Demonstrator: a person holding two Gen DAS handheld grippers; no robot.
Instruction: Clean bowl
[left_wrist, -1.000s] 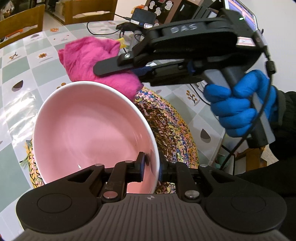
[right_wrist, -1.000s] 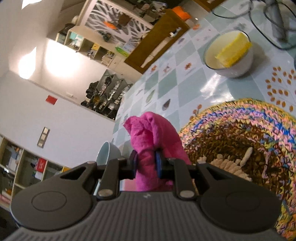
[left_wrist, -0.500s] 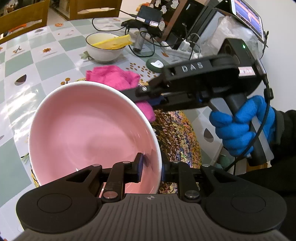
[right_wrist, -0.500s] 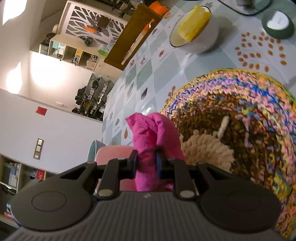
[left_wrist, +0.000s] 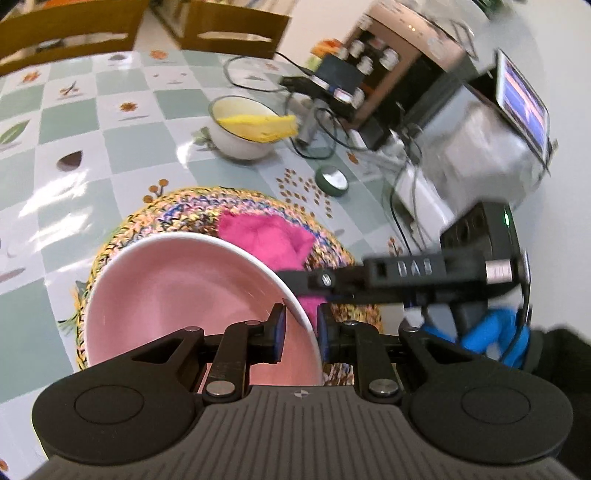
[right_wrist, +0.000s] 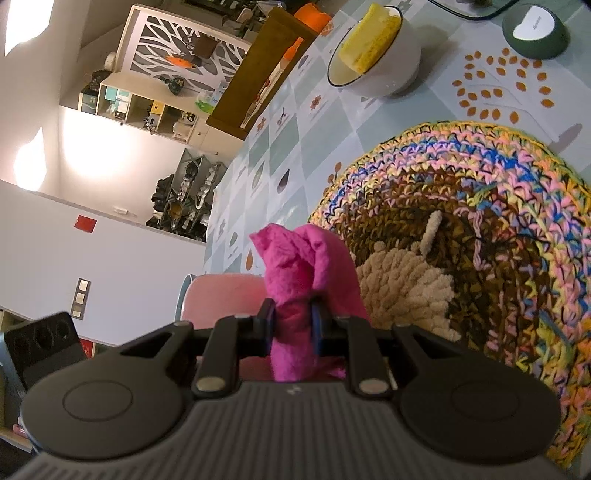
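1. The left gripper (left_wrist: 299, 332), at the bottom centre of its own view, straddles the rim of the pink bowl (left_wrist: 177, 295). Its jaws have just been opening a little, with a small gap showing beside the rim.
2. The bowl fills the lower left of that view, tilted over the braided mat (left_wrist: 177, 206).
3. The right gripper (right_wrist: 291, 325) is clamped tight on the magenta cloth (right_wrist: 299, 273), bottom centre of its view.
4. In the left view the cloth sits just past the bowl's far rim, right of centre.
5. A white bowl (left_wrist: 236, 144) with a yellow sponge (left_wrist: 258, 125) stands on the checked table (left_wrist: 122, 140), upper centre.
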